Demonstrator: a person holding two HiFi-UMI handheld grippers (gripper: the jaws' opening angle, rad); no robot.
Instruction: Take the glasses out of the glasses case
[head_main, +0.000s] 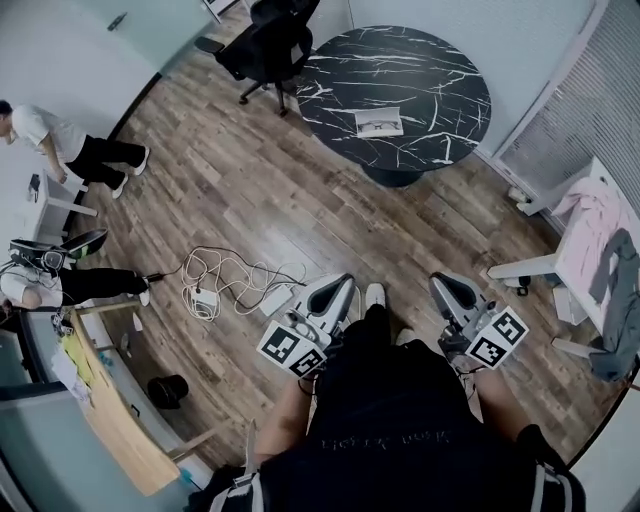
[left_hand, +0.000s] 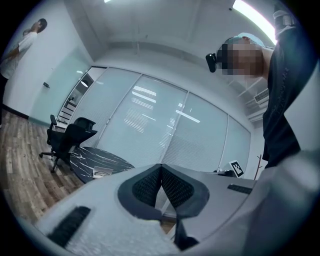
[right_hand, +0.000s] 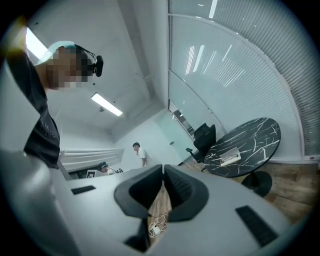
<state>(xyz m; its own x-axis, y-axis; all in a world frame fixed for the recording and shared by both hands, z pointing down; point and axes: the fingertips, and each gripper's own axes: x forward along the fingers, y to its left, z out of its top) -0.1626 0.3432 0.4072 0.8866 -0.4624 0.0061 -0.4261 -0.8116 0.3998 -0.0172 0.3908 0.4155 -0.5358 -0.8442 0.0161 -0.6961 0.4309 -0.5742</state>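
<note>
A pale open glasses case (head_main: 378, 122) lies on a round black marble table (head_main: 440, 90) across the room, far from both grippers. I cannot make out the glasses inside it. My left gripper (head_main: 345, 283) and right gripper (head_main: 440, 280) are held close to the person's body over the wooden floor. Both are shut with nothing between the jaws. In the left gripper view the shut gripper (left_hand: 161, 167) points toward the table (left_hand: 95, 162) and the case (left_hand: 102, 173). In the right gripper view the gripper (right_hand: 163, 170) is shut too, with the case (right_hand: 231, 157) on the table (right_hand: 255, 135) to the right.
A black office chair (head_main: 265, 45) stands left of the table. White cables with a power strip (head_main: 225, 285) lie on the floor to my left. Two people (head_main: 60, 140) are at the far left by desks. A white stand with clothes (head_main: 600, 260) is on the right.
</note>
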